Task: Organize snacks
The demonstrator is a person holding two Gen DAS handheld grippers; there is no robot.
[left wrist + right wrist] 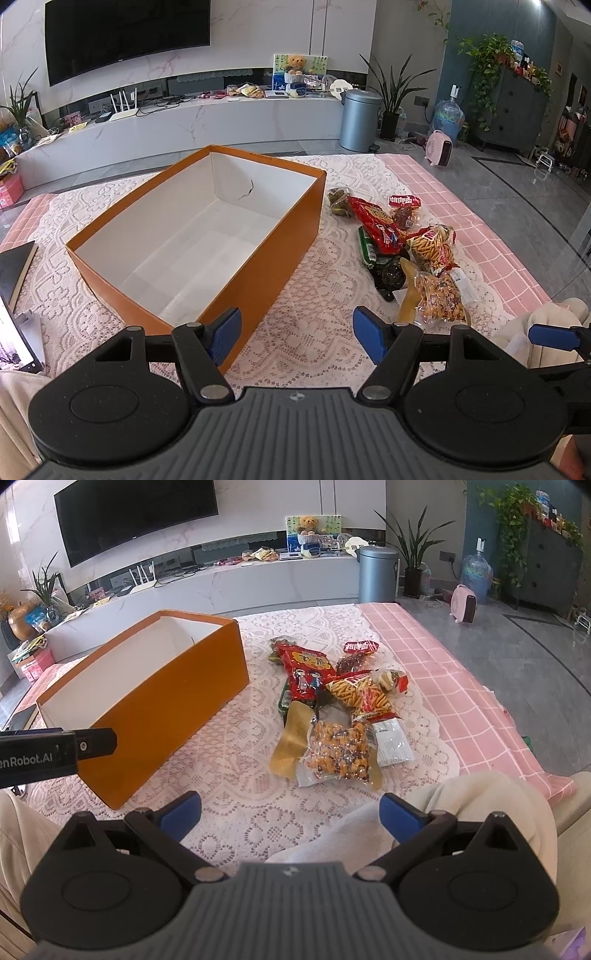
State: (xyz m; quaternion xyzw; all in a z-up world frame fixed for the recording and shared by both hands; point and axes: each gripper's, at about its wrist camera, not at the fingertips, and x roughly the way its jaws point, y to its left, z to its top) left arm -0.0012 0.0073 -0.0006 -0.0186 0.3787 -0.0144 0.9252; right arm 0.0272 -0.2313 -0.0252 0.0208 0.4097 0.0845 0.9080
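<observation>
The box (192, 236) sat empty on the lace cloth (314, 295), its orange walls tall and its white floor bare. The snacks (332, 709) lay heaped just beside it on the surface, none yet inside. Both grippers hung back near the front edge: the left gripper (295, 332) had its jaws spread wide and holding nothing, and the right gripper (290, 812) likewise stood open and empty.

The heap looked like the main trouble. The packets overlapped, the red bag (306, 672) lying across others and the nut packet (338, 755) resting on a yellow pouch (291, 734), so a pinch on one would likely drag or flip its neighbours. Slick, crinkly film might slide out of the pads if caught only by a corner. The lace could snag a fingertip pushed down too low. A packet carried low might also strike the box's near wall rather than clear it, nudging the light box across the cloth.
</observation>
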